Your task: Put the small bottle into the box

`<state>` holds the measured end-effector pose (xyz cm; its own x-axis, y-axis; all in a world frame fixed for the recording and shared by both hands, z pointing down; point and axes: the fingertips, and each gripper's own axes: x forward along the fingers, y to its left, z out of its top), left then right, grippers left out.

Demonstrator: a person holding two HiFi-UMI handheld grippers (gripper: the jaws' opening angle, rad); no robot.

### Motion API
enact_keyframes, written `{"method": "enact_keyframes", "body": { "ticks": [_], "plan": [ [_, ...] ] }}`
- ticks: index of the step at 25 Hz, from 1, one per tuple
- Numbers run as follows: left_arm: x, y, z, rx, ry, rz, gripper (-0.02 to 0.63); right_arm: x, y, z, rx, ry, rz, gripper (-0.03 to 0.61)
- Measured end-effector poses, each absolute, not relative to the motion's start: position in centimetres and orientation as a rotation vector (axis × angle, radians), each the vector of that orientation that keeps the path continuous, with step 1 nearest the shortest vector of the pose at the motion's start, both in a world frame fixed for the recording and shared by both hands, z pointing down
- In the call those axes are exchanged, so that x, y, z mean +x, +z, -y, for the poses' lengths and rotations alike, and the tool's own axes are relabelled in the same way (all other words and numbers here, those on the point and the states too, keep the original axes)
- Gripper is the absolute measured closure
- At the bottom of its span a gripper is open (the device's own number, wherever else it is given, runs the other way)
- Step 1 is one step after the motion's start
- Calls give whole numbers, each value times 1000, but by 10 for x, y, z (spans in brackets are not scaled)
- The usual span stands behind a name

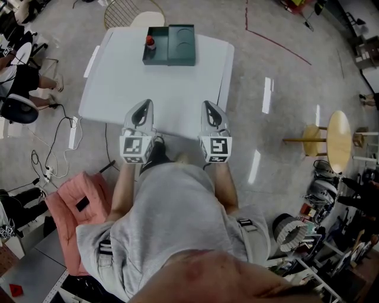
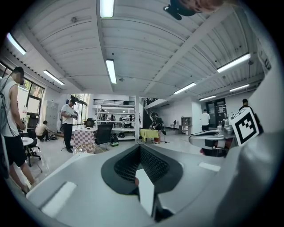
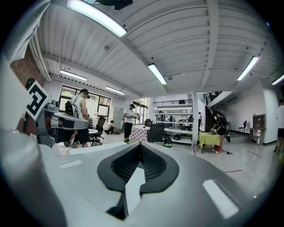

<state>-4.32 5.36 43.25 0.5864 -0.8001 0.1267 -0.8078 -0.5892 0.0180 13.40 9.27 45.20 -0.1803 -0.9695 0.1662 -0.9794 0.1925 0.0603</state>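
In the head view a dark green box (image 1: pixel 180 45) sits at the far edge of the white table (image 1: pixel 160 83). A small bottle with a red cap (image 1: pixel 150 42) stands upright in the box's open left half. My left gripper (image 1: pixel 144 105) and right gripper (image 1: pixel 211 105) hover side by side over the table's near edge, well short of the box. Both point roughly level toward it. Seen in the left gripper view, the left gripper (image 2: pixel 140 149) has its jaws together with nothing between them. The right gripper (image 3: pixel 141 149) looks the same in the right gripper view.
A pink padded seat (image 1: pixel 74 210) is on the floor at my left, with cables (image 1: pixel 53 148) beside it. A round wooden stool (image 1: pixel 337 141) stands to the right. A wire chair (image 1: pixel 127 13) is beyond the table. People stand far off in the hall.
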Motion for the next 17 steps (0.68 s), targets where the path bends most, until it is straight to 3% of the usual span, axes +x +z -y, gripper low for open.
{"method": "enact_keyframes", "body": {
  "ticks": [17],
  "plan": [
    [-41, 432, -52, 2729, 170, 1387, 603, 133, 449, -92, 1885, 89, 2302, 575]
  ]
}}
